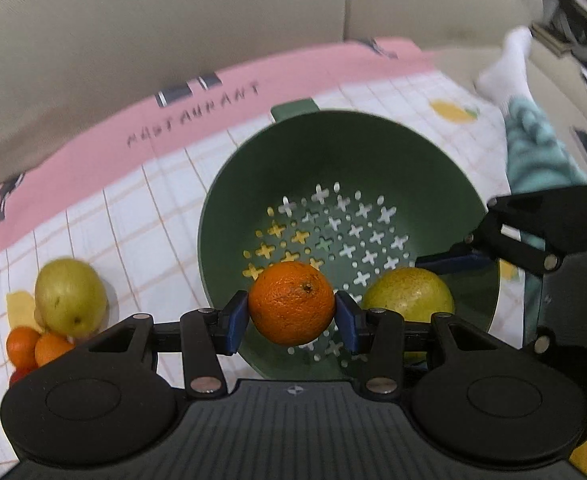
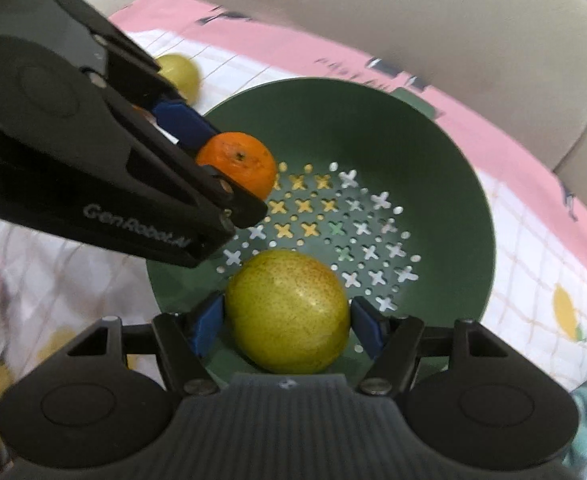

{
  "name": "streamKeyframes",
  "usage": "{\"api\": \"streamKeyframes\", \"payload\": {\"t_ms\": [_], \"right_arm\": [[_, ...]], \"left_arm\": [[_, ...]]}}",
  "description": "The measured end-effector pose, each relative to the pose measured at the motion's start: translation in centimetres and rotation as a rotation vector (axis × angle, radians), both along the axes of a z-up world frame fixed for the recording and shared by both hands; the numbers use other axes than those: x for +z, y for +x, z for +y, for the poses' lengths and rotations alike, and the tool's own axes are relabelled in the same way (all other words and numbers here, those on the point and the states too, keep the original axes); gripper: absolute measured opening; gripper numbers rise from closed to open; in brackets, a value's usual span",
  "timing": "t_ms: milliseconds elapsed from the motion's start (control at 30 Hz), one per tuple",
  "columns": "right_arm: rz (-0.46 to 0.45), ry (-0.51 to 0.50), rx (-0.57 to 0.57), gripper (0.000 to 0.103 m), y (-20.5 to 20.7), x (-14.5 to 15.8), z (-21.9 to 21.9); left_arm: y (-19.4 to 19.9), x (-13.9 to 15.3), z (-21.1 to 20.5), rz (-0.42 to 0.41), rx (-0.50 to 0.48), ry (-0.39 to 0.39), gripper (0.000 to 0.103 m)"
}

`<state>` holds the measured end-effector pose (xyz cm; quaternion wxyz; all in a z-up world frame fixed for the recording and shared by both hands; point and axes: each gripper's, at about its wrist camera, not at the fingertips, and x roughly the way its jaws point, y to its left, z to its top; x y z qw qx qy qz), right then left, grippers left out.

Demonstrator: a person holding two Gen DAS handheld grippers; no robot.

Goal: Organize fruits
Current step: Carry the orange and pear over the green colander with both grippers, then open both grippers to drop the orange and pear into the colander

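My left gripper (image 1: 292, 316) is shut on an orange (image 1: 292, 303) and holds it over the near side of a green colander (image 1: 373, 152). My right gripper (image 2: 287, 326) is shut on a yellow-green pear (image 2: 288, 312) and holds it inside the colander (image 2: 433, 152) near its front wall. The pear also shows in the left wrist view (image 1: 409, 296), with the right gripper's blue finger (image 1: 453, 261) behind it. The orange (image 2: 241, 162) and the left gripper's blue finger (image 2: 181, 122) show in the right wrist view at the colander's left.
A second pear (image 1: 69, 298) and two small oranges (image 1: 33, 346) lie on the checked cloth (image 1: 133, 216) left of the colander. A beige sofa back (image 1: 173, 20) rises behind. A teal cloth (image 1: 541, 152) lies at the right.
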<state>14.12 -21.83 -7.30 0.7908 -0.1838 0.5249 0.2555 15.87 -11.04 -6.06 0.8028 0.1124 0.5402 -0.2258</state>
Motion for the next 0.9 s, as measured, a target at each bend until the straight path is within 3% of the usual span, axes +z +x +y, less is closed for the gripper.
{"api": "streamKeyframes", "payload": {"t_ms": [133, 567, 900], "right_arm": [[0.053, 0.005, 0.052, 0.066, -0.7, -0.2, 0.6], [0.066, -0.085, 0.13, 0.066, 1.2, -1.6, 1.0], [0.099, -0.074, 0.129, 0.066, 2.2, -2.3, 1.0]], "left_arm": [[-0.5, -0.2, 0.1, 0.036, -0.026, 0.041, 0.052], [1.2, -1.6, -2.3, 0.058, -0.053, 0.148, 0.053], [1.5, -1.6, -2.6, 0.069, -0.047, 0.144, 0.052]]}}
